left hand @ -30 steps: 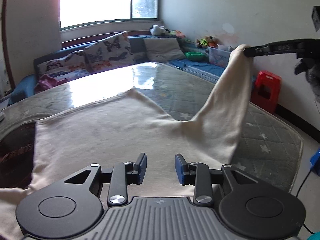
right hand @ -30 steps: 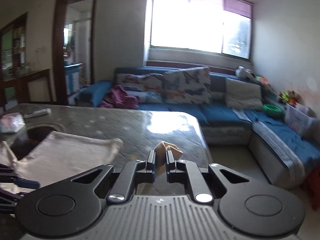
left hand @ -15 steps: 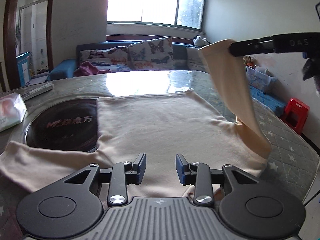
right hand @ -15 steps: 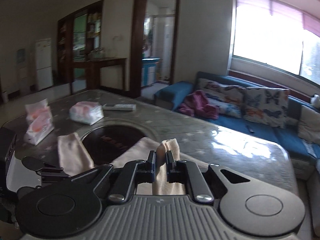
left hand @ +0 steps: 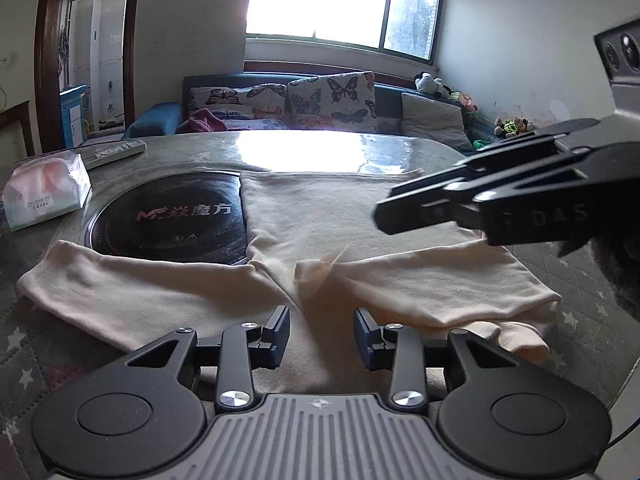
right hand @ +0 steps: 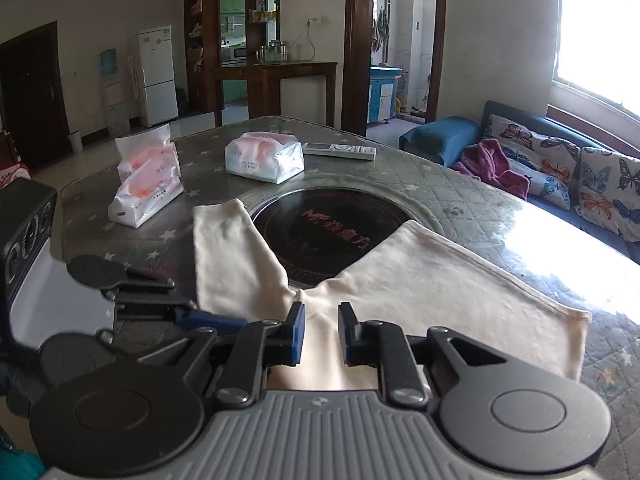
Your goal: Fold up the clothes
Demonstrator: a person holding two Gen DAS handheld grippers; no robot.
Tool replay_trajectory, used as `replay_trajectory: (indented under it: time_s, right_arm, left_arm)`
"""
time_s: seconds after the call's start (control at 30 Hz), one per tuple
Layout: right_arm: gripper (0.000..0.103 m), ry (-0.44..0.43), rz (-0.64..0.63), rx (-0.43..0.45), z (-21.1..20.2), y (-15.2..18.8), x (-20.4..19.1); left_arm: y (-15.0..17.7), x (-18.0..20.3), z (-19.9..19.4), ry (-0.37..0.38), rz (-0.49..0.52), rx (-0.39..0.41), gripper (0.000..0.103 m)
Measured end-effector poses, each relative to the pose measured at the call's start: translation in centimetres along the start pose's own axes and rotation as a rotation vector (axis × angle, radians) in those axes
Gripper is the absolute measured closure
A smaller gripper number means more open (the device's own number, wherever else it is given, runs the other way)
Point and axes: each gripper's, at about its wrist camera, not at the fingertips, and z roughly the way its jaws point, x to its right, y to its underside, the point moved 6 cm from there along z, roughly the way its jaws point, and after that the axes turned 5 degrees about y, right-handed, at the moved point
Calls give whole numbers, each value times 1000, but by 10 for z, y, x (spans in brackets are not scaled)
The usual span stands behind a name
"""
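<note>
A cream long-sleeved garment (left hand: pixel 360 240) is spread flat on the quilted table cover (right hand: pixel 480 208), partly over the round black induction hob (left hand: pixel 168 220) set in the table. One sleeve (left hand: pixel 100 284) is laid out to the left in the left wrist view; the other sleeve (left hand: pixel 420 280) is folded across the body, its cuff end near the garment's middle, blurred.

The left gripper (left hand: pixel 322 336) is held low over the near edge of the garment, jaws apart, cloth seen below and between them but not pinched.

The right gripper (right hand: pixel 321 334) is seen just above the folded sleeve, near the point where the sleeve on the far side meets the body. Its jaws have just been opening; a narrow gap is seen, cloth is visible through it, pads not pressing on it. In the left wrist view the right gripper (left hand: pixel 384 216) is seen from the side, above the garment's right half.

Tissue packs (right hand: pixel 264 156) and a remote (right hand: pixel 340 151) are seen beyond the hob, well apart from both grippers.
</note>
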Motion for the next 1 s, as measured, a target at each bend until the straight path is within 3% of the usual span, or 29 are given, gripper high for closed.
replay_trajectory:
  time_s: [0.17,0.33,0.6,0.83,1.0]
  right_arm:
    - [84,66,42,-19,-22,21,23]
    - [84,174,146,-110,-44,75,63]
    - [85,208,257,-173,-48,127,91]
    - [85,213,225,-95,-46,97,101]
    - [85,202,227,-97,-20,88,107]
  left_arm:
    - [-5,-3,-3,-6,0,18,65]
    - [-11,11,1,36,28,31,67]
    - [-12,27,27,65,74,-20,69]
    - [-18,26,36,67,69,-27,69]
    - [-25,20,48,42,41,-29,69]
